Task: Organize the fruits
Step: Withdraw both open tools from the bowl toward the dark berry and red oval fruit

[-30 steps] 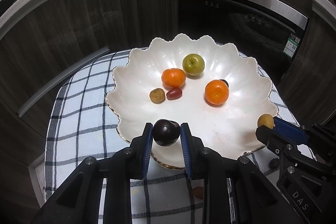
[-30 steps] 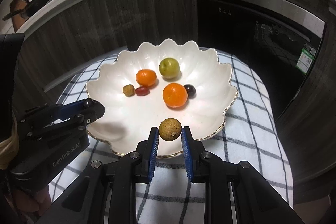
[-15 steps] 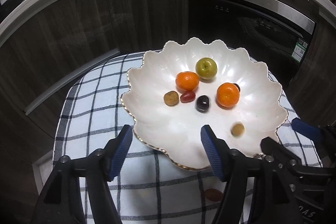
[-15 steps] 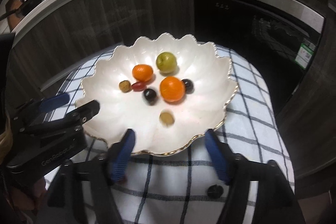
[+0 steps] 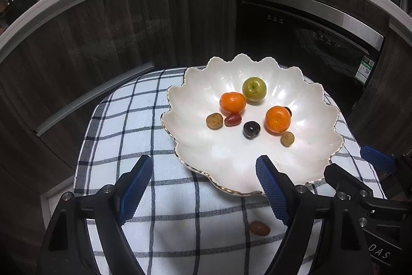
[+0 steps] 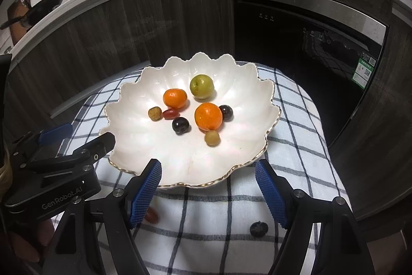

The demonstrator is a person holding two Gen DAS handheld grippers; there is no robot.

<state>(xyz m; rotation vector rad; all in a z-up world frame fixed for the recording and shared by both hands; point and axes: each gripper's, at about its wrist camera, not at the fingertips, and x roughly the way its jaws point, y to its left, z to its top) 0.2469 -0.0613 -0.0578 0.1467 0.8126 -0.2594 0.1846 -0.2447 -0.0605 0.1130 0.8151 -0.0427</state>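
Left wrist view: my left gripper (image 5: 203, 187) stands wide and empty, its jaws just opened, with the red fruit (image 5: 259, 228) on the cloth (image 5: 123, 120) at five o'clock (right gripper (image 6: 208, 191) likewise open).

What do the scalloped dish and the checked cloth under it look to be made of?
Scalloped dish: likely glazed ceramic or porcelain, glossy white with soft highlights and a thin gold rim. Checked cloth: woven fabric, probably cotton, matte, draping over the table edge.

Checked cloth (image 5: 134, 120), dark cabinets (image 5: 103, 48), oven (image 6: 309, 48)
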